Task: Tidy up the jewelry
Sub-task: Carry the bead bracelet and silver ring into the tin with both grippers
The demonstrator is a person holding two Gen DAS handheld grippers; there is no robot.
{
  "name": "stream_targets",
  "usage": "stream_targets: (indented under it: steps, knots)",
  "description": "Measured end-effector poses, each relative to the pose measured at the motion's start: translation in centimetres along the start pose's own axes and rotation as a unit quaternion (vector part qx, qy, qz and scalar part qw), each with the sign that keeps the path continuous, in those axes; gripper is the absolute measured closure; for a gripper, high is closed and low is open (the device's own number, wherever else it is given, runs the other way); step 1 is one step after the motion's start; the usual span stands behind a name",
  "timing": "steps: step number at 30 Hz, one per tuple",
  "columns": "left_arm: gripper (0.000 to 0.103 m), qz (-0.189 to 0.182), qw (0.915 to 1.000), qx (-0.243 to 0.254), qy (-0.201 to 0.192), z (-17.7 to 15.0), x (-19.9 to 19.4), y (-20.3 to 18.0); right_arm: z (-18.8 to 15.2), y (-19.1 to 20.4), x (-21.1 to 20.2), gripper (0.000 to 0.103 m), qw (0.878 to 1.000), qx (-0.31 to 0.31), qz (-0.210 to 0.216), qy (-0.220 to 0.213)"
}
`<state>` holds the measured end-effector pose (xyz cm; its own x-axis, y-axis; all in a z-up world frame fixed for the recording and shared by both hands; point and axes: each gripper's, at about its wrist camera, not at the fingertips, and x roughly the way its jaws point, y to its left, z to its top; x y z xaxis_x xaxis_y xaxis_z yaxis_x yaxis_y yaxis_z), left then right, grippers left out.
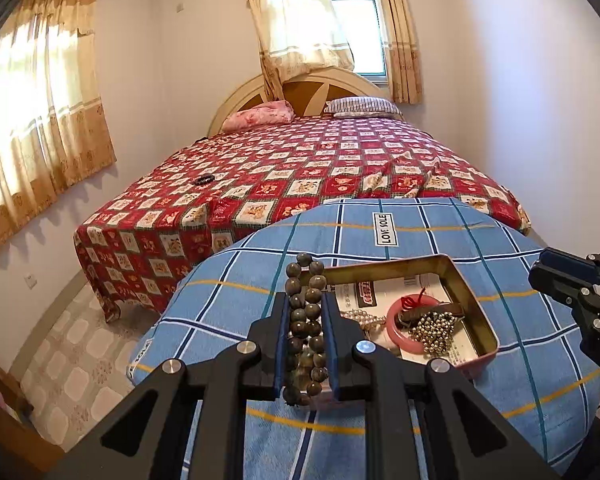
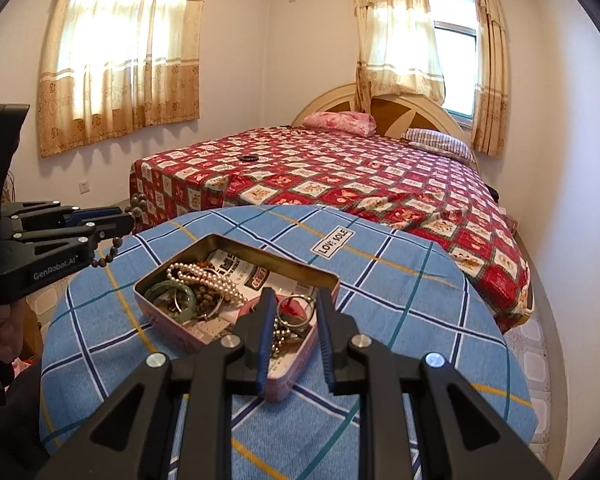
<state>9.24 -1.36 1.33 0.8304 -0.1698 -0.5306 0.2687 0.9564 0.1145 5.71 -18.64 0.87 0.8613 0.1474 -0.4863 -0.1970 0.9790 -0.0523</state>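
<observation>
The left gripper [image 1: 305,312] is closed on a bracelet of dark beads [image 1: 306,320], held in the air just left of the open tin [image 1: 456,276] on the table with the blue checked cloth [image 1: 380,216]. The grip is narrow and takes only the middle of the loop, so both ends hang free. I think the loop could slip through the pads if the hand tilts, or a loose end could catch on the rim of the tin.

The right gripper [image 2: 294,304] hovers over the near corner of the tin, its jaws a little apart. A metal ring [image 2: 296,310] shows between them, but whether the pads touch it I cannot tell. Pearls [image 2: 204,276] and a green bangle [image 2: 172,292] lie inside.
</observation>
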Motion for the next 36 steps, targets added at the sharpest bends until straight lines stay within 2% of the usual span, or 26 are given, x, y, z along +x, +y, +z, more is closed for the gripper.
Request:
stream_targets:
  steps: [21,36]
  knots:
    - [0.087,0.002,0.9998,0.007,0.021,1.4,4.7,-0.3,2.0,-0.4,4.0,0.08,1.0,-0.005,0.001,0.018]
    - [0.087,-0.001,0.9975,0.026,0.066,1.3,9.2,-1.8,2.3,-0.5,8.2,0.08,0.998,-0.006,0.0,0.055]
